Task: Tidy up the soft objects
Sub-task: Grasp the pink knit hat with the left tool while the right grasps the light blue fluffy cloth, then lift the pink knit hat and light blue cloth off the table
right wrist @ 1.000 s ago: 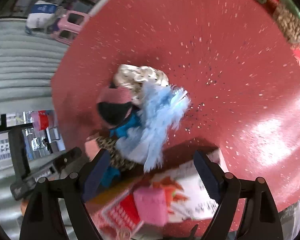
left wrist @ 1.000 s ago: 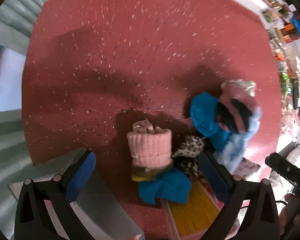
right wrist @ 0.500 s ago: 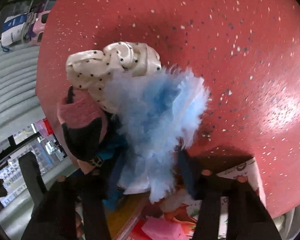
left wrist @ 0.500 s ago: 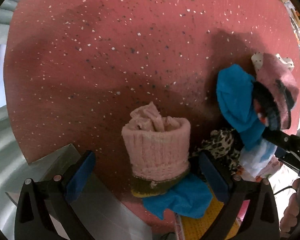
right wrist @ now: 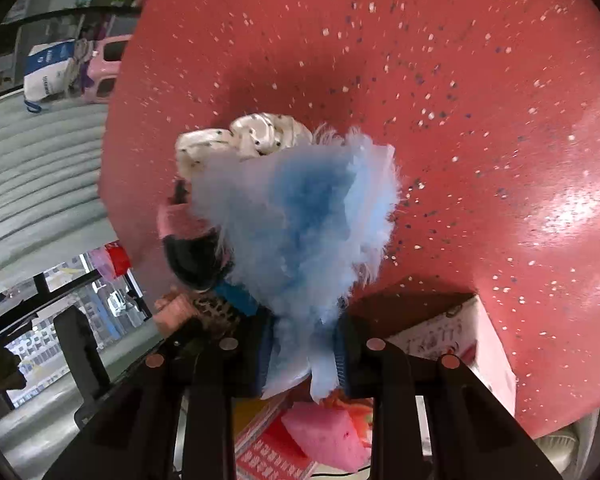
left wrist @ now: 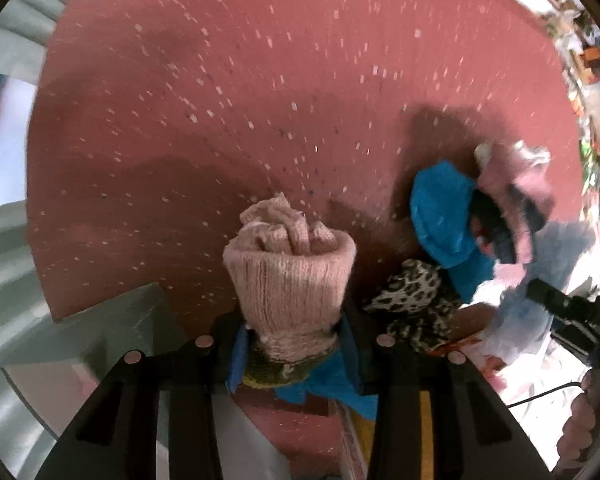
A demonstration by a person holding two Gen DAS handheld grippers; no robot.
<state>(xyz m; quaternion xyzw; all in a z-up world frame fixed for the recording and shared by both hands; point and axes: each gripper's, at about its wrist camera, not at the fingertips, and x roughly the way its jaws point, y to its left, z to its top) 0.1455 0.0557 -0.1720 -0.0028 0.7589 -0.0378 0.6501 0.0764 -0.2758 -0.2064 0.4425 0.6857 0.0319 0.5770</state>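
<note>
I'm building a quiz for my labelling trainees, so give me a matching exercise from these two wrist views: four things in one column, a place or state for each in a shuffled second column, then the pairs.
Things
1. pink knitted roll
2. fluffy light-blue item
3. leopard-print fabric
4. pink sponge

Places or states
A. lying in the printed box
B. clamped in the right gripper
C. clamped in the left gripper
D. lying in the pile between the two grippers

Pairs: 1-C, 2-B, 3-D, 4-A

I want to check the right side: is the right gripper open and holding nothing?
No, the right gripper is shut on the fluffy blue cloth, which sticks out between its two fingers.
</note>
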